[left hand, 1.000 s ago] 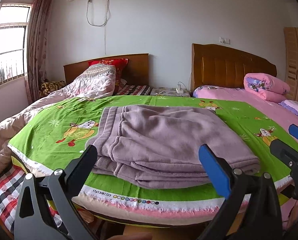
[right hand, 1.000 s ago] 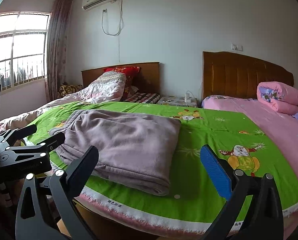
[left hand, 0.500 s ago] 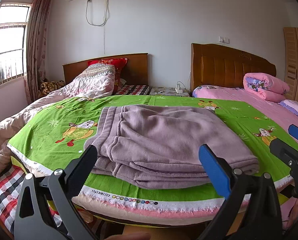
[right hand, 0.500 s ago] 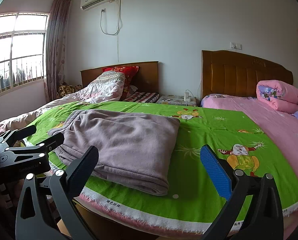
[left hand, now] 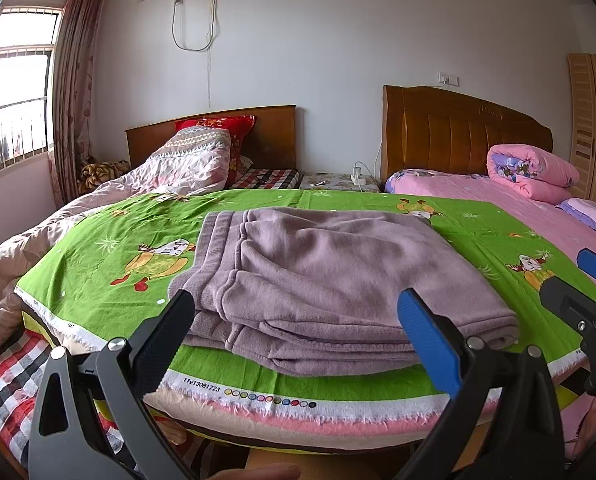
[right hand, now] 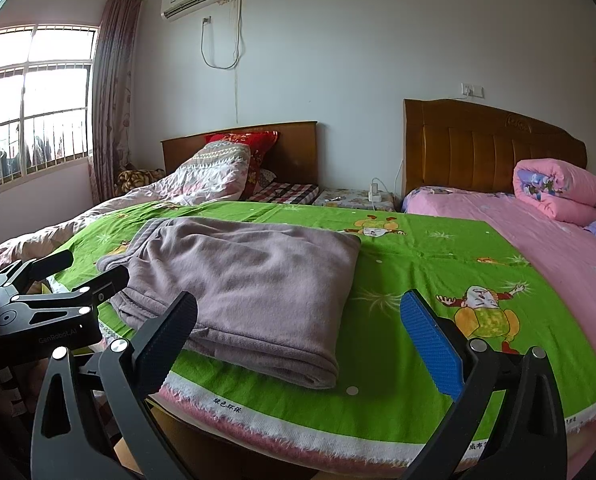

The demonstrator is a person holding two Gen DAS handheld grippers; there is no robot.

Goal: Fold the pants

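The mauve fleece pants (left hand: 330, 280) lie folded in a thick stack on the green cartoon-print sheet (left hand: 97, 256), near its front edge. They also show in the right wrist view (right hand: 249, 276), waistband to the left. My left gripper (left hand: 298, 320) is open and empty, held just in front of the stack, off the bed edge. My right gripper (right hand: 298, 320) is open and empty, in front of the stack's right end. Each gripper shows in the other's view: the right one (left hand: 586, 296) and the left one (right hand: 57, 284).
The sheet's fringed front edge (left hand: 257, 396) hangs over the mattress. A crumpled pink quilt (left hand: 177, 168) lies at the left, a pink bed with a rolled quilt (left hand: 534, 172) at the right. Headboards and a nightstand (left hand: 338, 180) stand behind.
Both grippers have drifted very slightly; the pants stay put and both grippers stay open.
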